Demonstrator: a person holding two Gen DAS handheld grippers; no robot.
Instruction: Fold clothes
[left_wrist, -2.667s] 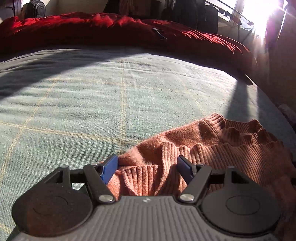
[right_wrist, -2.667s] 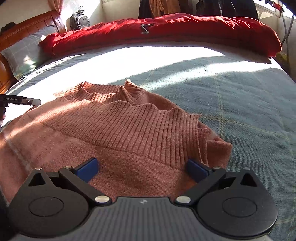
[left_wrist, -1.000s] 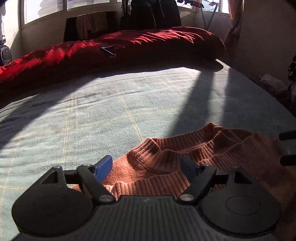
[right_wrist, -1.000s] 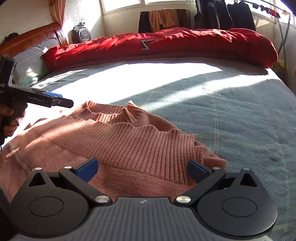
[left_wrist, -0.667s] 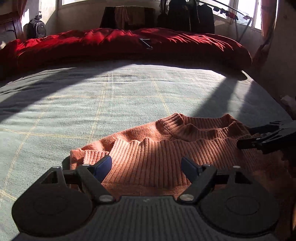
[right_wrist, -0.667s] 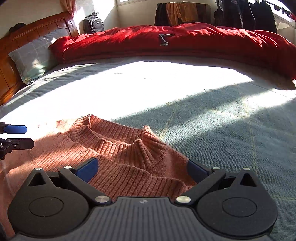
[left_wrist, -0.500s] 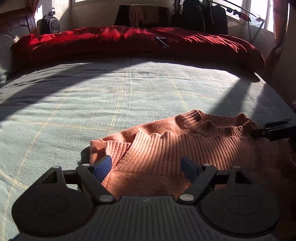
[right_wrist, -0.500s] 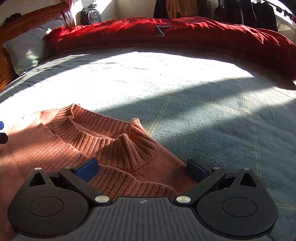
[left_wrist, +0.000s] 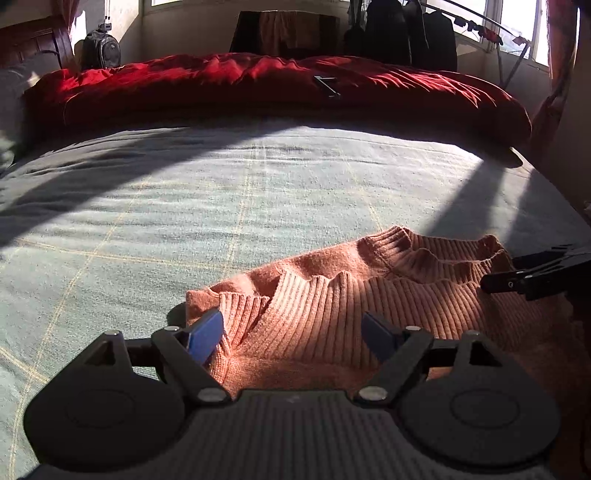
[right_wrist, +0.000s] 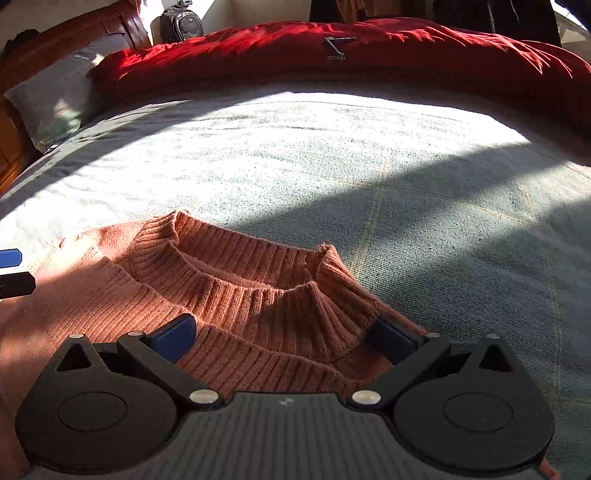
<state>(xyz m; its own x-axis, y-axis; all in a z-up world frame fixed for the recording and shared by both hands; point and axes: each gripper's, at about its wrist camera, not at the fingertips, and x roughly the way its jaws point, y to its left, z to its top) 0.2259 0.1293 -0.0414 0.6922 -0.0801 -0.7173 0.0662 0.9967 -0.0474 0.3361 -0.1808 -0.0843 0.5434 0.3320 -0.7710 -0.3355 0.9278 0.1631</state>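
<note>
A salmon ribbed knit sweater (left_wrist: 369, 295) lies folded on the grey-green checked bedspread (left_wrist: 221, 192). My left gripper (left_wrist: 291, 332) hangs open over the sweater's left end, its left blue pad beside a ribbed edge fold. At the right edge of that view my right gripper (left_wrist: 506, 273) reaches in over the collar. In the right wrist view, the right gripper (right_wrist: 282, 338) stands open just above the sweater (right_wrist: 122, 310), with the ribbed collar (right_wrist: 251, 280) between and ahead of its pads. The left gripper (right_wrist: 13, 271) shows only its fingertips at the left edge.
A rumpled red duvet (left_wrist: 277, 85) runs across the far side of the bed, with a small metal object (left_wrist: 327, 85) on it. A grey pillow (right_wrist: 55, 96) leans on the wooden headboard. A backpack (left_wrist: 99, 50) and hanging dark clothes (left_wrist: 399, 33) stand behind the bed.
The left gripper has shifted to the sweater's left end. The right gripper has moved in low over the collar. Both stay open and the sweater lies where it was.
</note>
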